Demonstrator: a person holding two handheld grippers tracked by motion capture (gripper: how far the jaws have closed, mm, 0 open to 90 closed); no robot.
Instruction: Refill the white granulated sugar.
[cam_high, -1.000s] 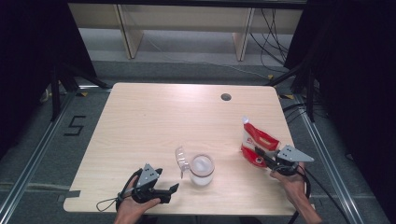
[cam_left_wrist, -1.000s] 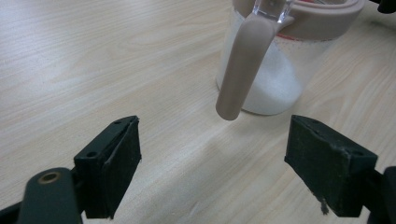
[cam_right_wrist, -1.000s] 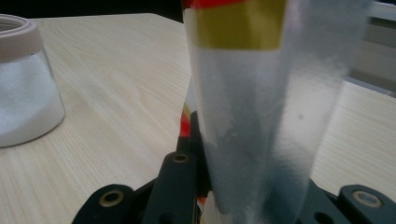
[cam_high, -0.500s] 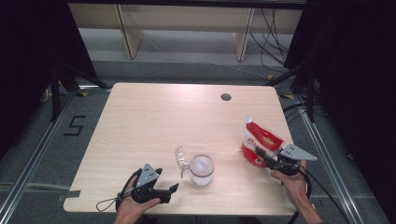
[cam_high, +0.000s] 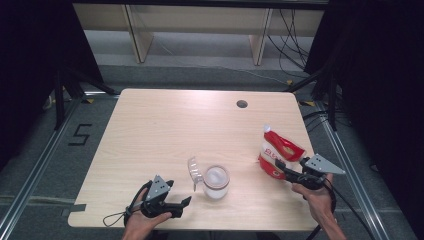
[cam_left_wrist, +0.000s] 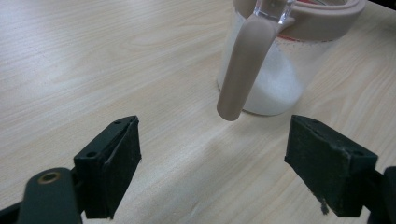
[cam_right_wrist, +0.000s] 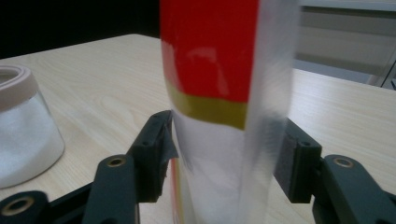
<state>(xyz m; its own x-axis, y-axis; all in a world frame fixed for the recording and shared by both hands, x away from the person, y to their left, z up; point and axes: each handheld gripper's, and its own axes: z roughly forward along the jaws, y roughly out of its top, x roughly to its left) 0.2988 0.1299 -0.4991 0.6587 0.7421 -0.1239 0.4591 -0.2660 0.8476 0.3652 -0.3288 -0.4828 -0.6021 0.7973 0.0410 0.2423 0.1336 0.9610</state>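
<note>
A red and white pouch (cam_high: 278, 150) with a white spout stands at the table's right edge. My right gripper (cam_high: 283, 170) reaches it from the right. In the right gripper view the pouch (cam_right_wrist: 210, 51) fills the gap of my right gripper (cam_right_wrist: 226, 158). The jaws have just been opening, and both pads still touch the pouch's sides. A glass jar (cam_high: 216, 183) of white powder stands near the front middle, its clear lid (cam_high: 193, 172) flipped open to the left. My left gripper (cam_high: 182, 207) lies low just left of it, open and empty. In its own view, my left gripper (cam_left_wrist: 212, 172) faces the jar (cam_left_wrist: 268, 79) and its beige strap (cam_left_wrist: 243, 70).
The wooden table (cam_high: 165, 130) has a round cable hole (cam_high: 242, 104) at the back right. Bare tabletop stretches behind and left of the jar. Metal frame rails (cam_high: 35, 185) run along both sides, with shelving and cables behind the table.
The right gripper's jaws have spread wider around the pouch, which stands a little fuller and more upright. The left gripper and the jar have not moved.
</note>
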